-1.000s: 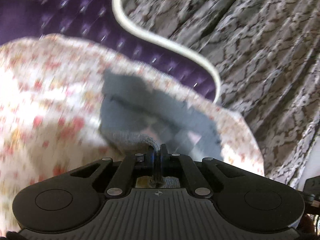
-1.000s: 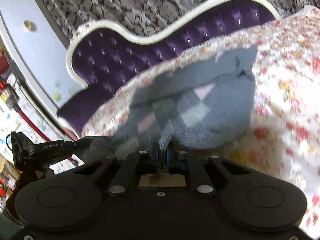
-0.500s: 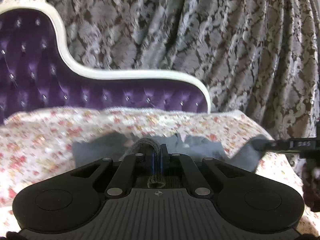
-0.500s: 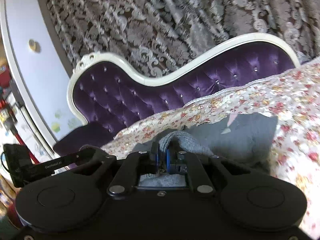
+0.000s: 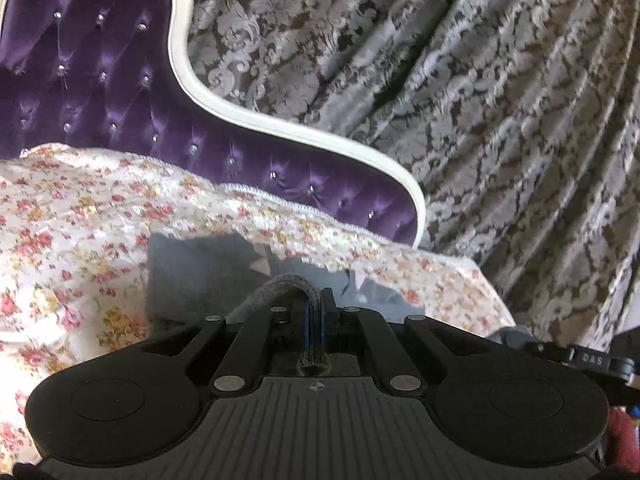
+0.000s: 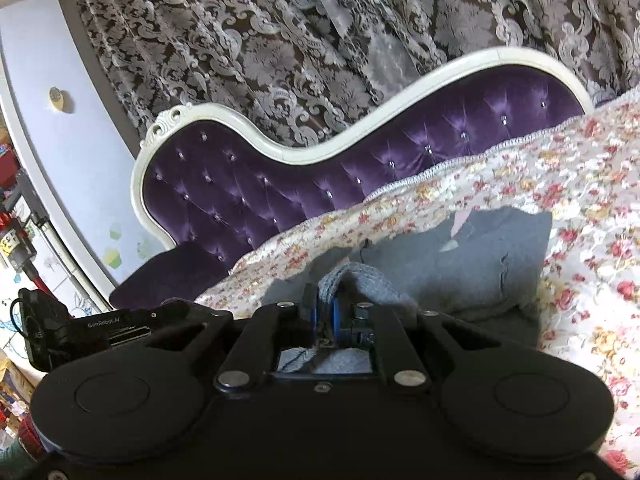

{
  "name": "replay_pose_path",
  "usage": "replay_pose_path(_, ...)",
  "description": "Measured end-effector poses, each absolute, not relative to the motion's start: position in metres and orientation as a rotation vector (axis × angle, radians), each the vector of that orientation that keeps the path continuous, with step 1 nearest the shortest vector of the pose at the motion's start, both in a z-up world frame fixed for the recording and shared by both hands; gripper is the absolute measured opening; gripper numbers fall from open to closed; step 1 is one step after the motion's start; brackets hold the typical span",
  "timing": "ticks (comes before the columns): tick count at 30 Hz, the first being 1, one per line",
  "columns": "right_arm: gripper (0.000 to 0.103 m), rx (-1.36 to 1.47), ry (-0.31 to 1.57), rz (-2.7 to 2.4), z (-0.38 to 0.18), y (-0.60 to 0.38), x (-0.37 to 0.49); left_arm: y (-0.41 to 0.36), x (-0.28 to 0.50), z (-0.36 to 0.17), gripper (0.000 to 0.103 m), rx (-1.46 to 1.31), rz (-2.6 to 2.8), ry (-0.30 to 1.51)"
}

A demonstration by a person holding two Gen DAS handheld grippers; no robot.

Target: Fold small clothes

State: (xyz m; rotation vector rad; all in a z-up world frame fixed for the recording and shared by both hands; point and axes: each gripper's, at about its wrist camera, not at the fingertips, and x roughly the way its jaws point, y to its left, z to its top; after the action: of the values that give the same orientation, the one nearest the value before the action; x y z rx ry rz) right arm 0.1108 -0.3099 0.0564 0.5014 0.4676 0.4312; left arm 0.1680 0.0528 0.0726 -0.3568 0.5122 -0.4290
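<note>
From the left wrist camera, the left gripper (image 5: pixel 316 312) has its two black fingers pressed together on a thick ribbed edge of the grey knitted garment (image 5: pixel 192 276), which arches up over the fingertips and runs back between the blue pads. The rest of the garment hangs from that pinch and spreads onto the white quilted cover printed with small red and yellow flowers (image 5: pixel 80 216), lying there in a rumpled flat patch with a small pale pink diamond showing near its far edge. Behind the cover rises the purple button-tufted velvet sofa back with a curved cream frame (image 5: pixel 92 80), and behind that hangs the grey-and-brown damask curtain (image 5: pixel 500 100). At the right edge the black body of the other gripper shows, with grey knit at its tip.

From the right wrist camera, the right gripper (image 6: pixel 326 304) is likewise clamped on a fold of the same grey knitted garment (image 6: pixel 460 264); the ribbed hem loops over the fingertips and more knit shows in the opening behind them. The garment lies on the floral cover (image 6: pixel 580 208), to the right of the fingers, with pale diamond patches near its top edge. The purple sofa back (image 6: pixel 248 196) curves across the middle, the curtain (image 6: pixel 280 40) above it, and a pale blue wall (image 6: pixel 52 152) stands at left. The left gripper (image 6: pixel 176 308) reaches in low on the left, grey knit at its tip.
</note>
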Motion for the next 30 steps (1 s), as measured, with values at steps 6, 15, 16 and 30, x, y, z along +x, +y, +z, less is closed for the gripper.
replay_pose_path(6,0.015,0.499,0.433,0.429,0.080,-0.314,0.116,0.057,0.178,0.092,0.004,-0.358,-0.413,0.487)
replay_pose_path(15,0.015,0.497,0.434,0.406,0.093,-0.322,0.161,0.060,0.226,0.101,0.004,-0.366,-0.378,0.503)
replay_pose_path(16,0.015,0.494,0.436,0.400,0.092,-0.322,0.168,0.060,0.235,0.099,0.004,-0.369,-0.370,0.508)
replay_pose_path(30,0.015,0.516,0.552,0.217,0.020,-0.333,0.303,0.041,0.373,0.016,0.005,-0.326,-0.245,0.675)
